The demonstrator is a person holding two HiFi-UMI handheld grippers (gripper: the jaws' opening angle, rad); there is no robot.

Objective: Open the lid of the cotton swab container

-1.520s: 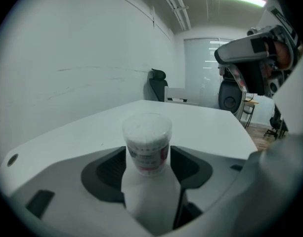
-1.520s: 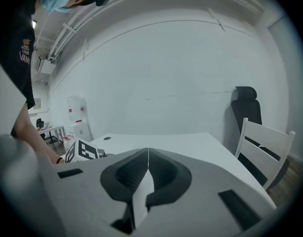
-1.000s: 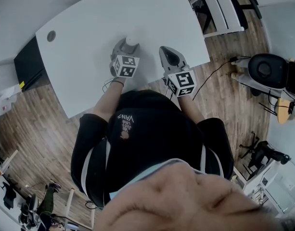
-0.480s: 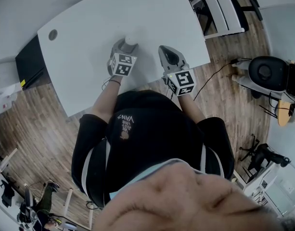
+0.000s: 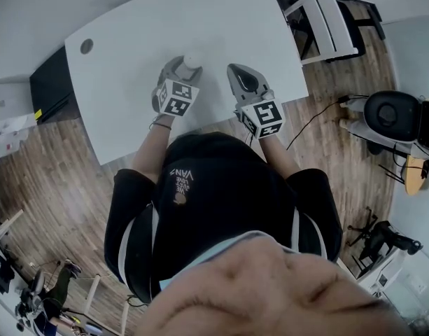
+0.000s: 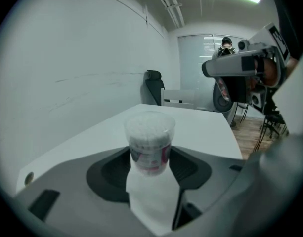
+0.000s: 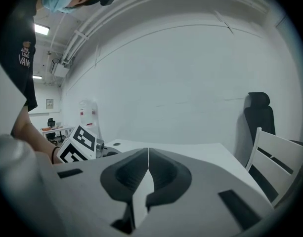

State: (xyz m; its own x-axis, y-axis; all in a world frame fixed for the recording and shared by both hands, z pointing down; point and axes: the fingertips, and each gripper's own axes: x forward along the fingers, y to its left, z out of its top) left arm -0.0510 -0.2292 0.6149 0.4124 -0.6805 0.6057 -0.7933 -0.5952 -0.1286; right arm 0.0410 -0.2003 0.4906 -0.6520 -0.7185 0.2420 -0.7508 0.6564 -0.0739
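Your left claw (image 6: 150, 158) is clamped on the lower body of the clear plastic cotton swab container with the pink label (image 6: 150, 141). It holds the container upright over the white worktop (image 6: 203, 127), seemingly so that it cannot turn or slide. Whether the base touches the worktop you cannot tell from here. The grip sits low, so the clear round lid (image 6: 150, 124) stays on top, closed and free to be taken. Your right claw (image 7: 147, 154) waits just to the right with its jaws pressed together on nothing. You will probably need to part them before taking the lid.

Office: white desk (image 5: 221, 26), swivel chair (image 6: 152, 83)
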